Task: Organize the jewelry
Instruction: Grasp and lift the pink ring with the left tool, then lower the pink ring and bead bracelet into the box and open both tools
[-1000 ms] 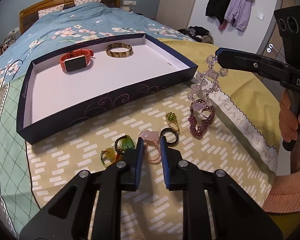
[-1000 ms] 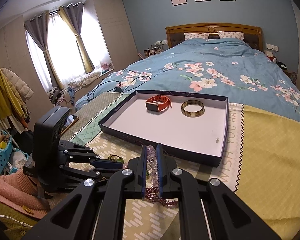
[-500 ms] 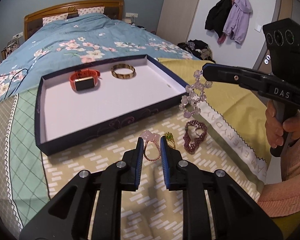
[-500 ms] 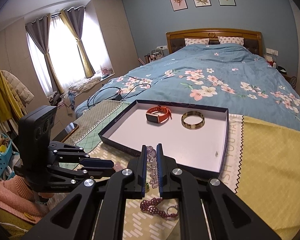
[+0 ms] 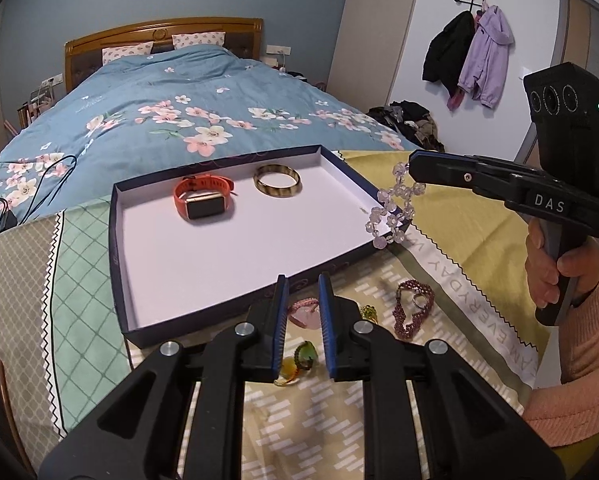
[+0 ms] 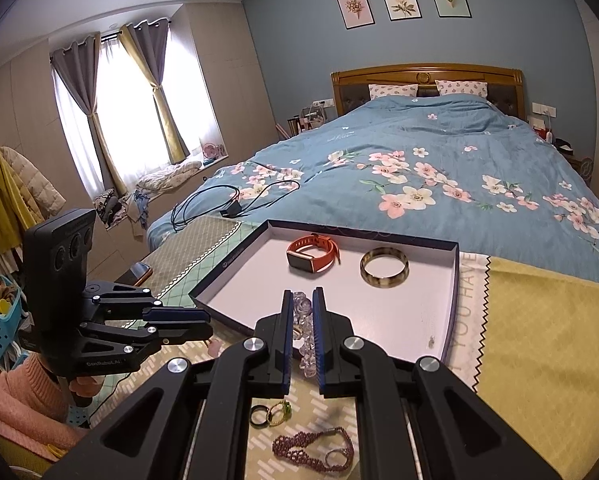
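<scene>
Between the right claw [image 6: 301,334] pads, a clear bead bracelet [image 6: 304,336] is clamped, partly hidden; left claw [image 5: 302,320] grips a partly hidden pink ring [image 5: 304,312].

A home bedroom is shown. A bed [image 6: 439,168] with a wooden headboard [image 6: 425,76] and floral duvet is seen, three framed prints [image 6: 401,2] on a blue wall, a curtained window [image 6: 131,104], and jackets [image 5: 469,54] hung on wall hooks.

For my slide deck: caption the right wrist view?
Right gripper clamps a clear crystal bead bracelet over the navy box lid.
</scene>
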Available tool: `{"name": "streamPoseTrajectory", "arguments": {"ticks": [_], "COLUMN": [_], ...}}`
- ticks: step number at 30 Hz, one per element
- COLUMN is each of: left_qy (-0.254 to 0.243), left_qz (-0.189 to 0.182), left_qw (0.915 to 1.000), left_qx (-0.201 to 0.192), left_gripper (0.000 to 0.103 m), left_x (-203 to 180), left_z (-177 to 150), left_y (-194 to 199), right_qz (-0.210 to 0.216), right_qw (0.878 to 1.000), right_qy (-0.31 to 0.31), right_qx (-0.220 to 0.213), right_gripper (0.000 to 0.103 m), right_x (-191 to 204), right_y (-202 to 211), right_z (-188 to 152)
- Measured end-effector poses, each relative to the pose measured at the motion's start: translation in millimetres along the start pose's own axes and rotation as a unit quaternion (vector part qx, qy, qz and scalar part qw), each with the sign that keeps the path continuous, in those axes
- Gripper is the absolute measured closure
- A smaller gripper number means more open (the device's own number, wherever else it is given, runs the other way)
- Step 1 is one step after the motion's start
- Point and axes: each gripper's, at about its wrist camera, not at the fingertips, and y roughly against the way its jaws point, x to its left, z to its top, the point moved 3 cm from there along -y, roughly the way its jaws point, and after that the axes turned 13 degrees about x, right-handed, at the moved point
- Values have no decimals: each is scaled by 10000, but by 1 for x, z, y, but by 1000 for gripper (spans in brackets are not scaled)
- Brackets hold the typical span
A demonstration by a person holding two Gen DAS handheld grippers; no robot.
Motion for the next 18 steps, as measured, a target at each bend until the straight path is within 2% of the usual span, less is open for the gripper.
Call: {"name": "streamPoseTrajectory", "arguments": {"ticks": [18], "left_qy": [145], "left_qz": [296], "left_qw": [9993], "left_qx": [-182], "left_gripper": [88], "left_x": [25], "left_z": [27], "left_y": [2], "right_qz": [-17], "right_qw": [9998], "right_qy": [-170], "right_qx": [-47], "right_gripper": [95], "right_x": [-13], "right_y": [-22], "right_z": [26]}}
